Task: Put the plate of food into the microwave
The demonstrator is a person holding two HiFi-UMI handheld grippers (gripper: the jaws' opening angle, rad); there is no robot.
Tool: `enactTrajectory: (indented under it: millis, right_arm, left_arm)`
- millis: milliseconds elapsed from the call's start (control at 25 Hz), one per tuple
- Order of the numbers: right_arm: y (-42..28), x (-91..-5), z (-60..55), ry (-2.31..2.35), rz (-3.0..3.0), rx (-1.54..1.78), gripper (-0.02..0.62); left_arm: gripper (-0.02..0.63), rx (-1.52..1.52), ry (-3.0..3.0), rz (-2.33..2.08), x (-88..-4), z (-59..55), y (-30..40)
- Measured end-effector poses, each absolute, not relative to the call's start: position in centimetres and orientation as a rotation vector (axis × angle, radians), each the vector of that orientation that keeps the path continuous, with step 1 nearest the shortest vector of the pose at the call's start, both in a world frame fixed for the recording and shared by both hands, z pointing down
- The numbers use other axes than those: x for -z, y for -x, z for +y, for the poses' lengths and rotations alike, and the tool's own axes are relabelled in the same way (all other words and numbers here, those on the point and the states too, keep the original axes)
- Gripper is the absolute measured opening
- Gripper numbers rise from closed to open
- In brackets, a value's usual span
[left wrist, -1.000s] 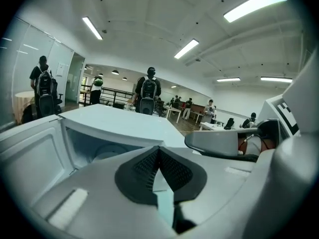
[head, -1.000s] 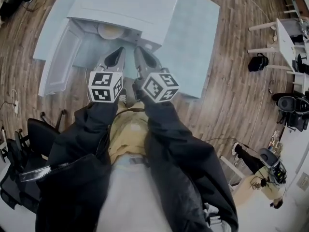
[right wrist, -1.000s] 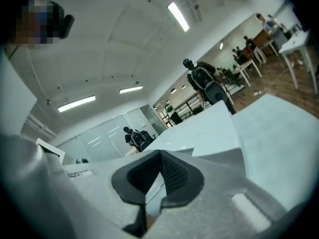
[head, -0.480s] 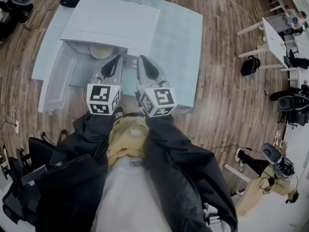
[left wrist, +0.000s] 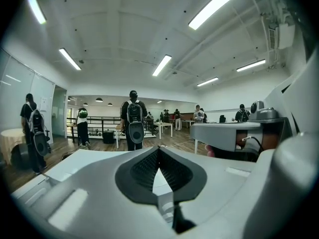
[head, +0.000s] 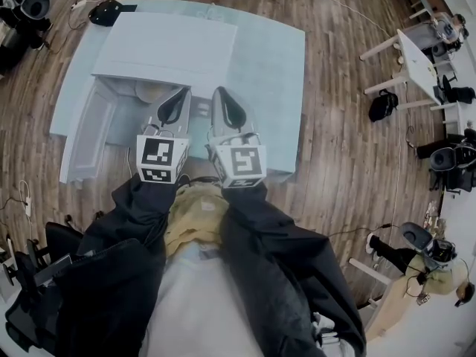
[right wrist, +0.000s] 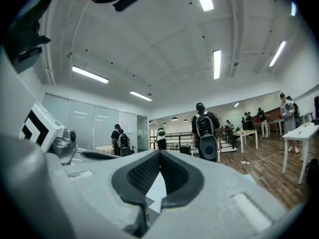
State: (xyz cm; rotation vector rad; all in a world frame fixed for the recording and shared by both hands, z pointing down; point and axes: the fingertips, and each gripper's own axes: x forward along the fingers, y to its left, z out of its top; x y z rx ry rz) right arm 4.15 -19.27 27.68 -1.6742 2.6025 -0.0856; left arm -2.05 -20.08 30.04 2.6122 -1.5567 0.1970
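The plate [head: 152, 91] is already inside the microwave [head: 167, 47]. You can see its pale round edge just inside the opening, under the white top. It is too small to show what food is on it. The microwave sits on the far left part of the light blue bench [head: 271, 73]. Its door [head: 88, 132] hangs wide open to the left, so the inside is easy to reach. The left tool [head: 175, 107] and the right tool [head: 227, 108] are side by side, close together over the near part of the bench, just in front of the opening. Both point out flat across the room, not down at the plate. Each tool has its two jaws pressed together with nothing between them, so neither one is holding anything. I think they are empty and held up like this because the plate has been let go. The job looks almost done, and I guess shutting the door comes next.
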Motion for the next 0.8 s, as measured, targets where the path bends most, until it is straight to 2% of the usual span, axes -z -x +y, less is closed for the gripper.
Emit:
enactTrajectory:
  millis: [800]
  right_arm:
    - [-5.6, -26.1, -17.6, 1.669, 2.587, -0.003, -0.009]
  left_arm:
    - [-0.005, -0.263, -2.655, -1.567, -29.9, -18.8, 0.4]
